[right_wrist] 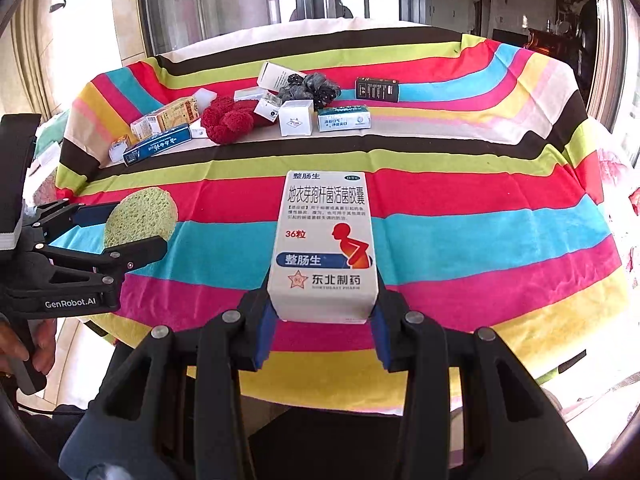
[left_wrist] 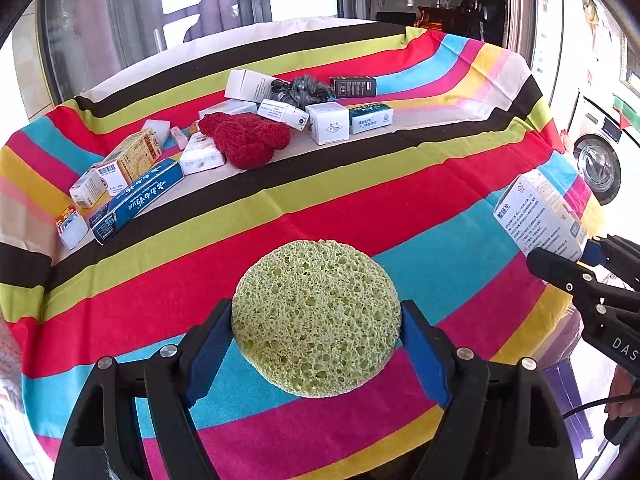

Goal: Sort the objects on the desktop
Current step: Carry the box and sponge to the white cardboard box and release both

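My left gripper (left_wrist: pixel 316 344) is shut on a round green sponge (left_wrist: pixel 316 316), held above the striped tablecloth (left_wrist: pixel 360 200); its blue pads press the sponge's two sides. My right gripper (right_wrist: pixel 324 332) is shut on a white medicine box (right_wrist: pixel 326 240) with a red figure printed on it, also lifted off the table. In the right wrist view the left gripper (right_wrist: pixel 120 232) with the sponge (right_wrist: pixel 140 216) shows at the left. In the left wrist view the right gripper (left_wrist: pixel 560 256) with the box (left_wrist: pixel 540 216) shows at the right edge.
At the far side of the table lie several small boxes, among them a blue one (left_wrist: pixel 136 200), a white cube box (left_wrist: pixel 328 122) and a dark box (left_wrist: pixel 352 87). A red knitted item (left_wrist: pixel 246 138) and a grey scrubber (left_wrist: pixel 304 90) lie among them. A hand (right_wrist: pixel 24 340) holds the left handle.
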Tool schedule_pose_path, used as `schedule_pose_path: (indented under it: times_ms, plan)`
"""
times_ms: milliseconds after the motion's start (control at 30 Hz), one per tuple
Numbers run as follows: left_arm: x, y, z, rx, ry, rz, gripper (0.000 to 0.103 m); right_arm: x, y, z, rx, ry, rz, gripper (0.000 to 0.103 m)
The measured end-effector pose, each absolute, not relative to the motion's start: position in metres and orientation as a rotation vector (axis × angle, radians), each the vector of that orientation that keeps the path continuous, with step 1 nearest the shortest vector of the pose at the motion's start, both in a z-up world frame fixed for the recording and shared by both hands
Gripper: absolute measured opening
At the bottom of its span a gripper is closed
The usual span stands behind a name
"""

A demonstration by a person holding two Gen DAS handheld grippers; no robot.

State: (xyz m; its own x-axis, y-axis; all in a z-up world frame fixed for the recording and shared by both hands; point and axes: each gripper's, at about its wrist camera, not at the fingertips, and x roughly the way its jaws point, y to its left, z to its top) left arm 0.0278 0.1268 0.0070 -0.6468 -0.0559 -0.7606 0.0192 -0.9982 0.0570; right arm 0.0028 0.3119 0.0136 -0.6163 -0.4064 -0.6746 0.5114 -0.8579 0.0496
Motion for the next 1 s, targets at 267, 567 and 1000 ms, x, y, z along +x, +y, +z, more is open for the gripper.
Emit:
schedule_pose_path:
  times_ms: [267, 567, 1000]
  plan:
    - [0.031, 0.178, 0.008, 1.327, -0.169, -2.9, 0.081, 0.023, 0.359, 0.007, 0.993, 0.112, -2.509, 0.043]
    - [0.036, 0.247, 0.004, 1.4, -0.375, -3.023, 0.081, 0.059, 0.436, -0.006, 1.06, -0.065, -2.641, 0.043]
    - [0.058, 0.372, -0.011, 1.565, -0.767, -3.218, 0.081, 0.105, 0.538, -0.037, 1.214, -0.299, -2.839, 0.043]
